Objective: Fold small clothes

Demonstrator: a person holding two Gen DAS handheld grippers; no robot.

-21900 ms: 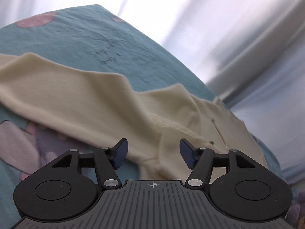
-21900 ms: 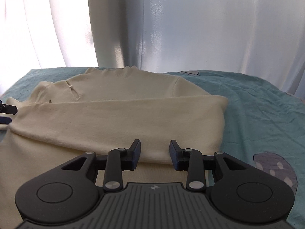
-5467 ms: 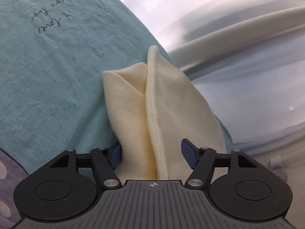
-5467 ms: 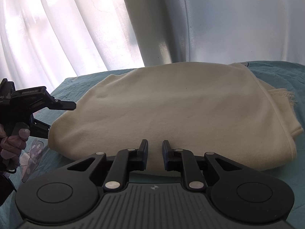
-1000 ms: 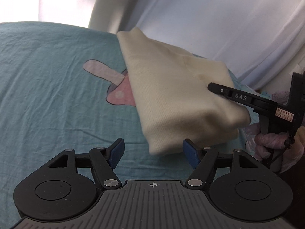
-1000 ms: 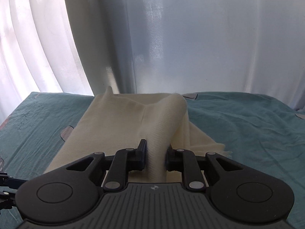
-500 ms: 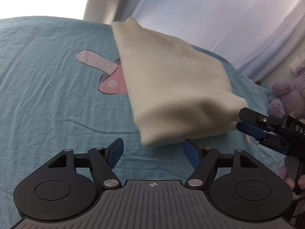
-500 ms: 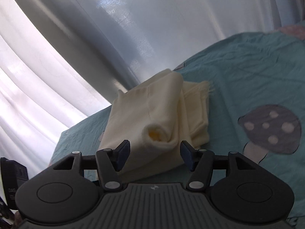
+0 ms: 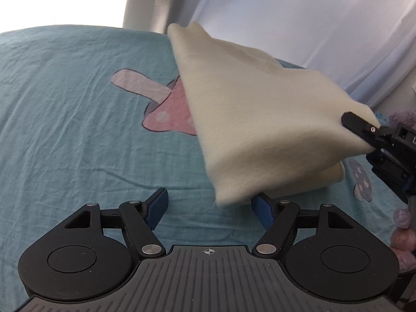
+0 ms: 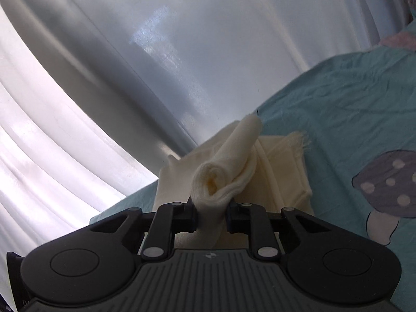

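Note:
A folded cream garment lies on the teal bedsheet, with its near edge raised off the sheet. My left gripper is open and empty just in front of the garment's near left corner. My right gripper is shut on a rolled fold of the garment and lifts it. In the left wrist view the right gripper shows at the right, clamped on the garment's corner.
White curtains hang behind the bed. The sheet carries a pink mushroom print beside the garment and a grey mushroom print to its right. A purple plush toy sits at the far right edge.
My right gripper went from open to shut on the garment's rolled edge and lifted it. The garment's near side rose off the sheet. My left gripper stayed open.

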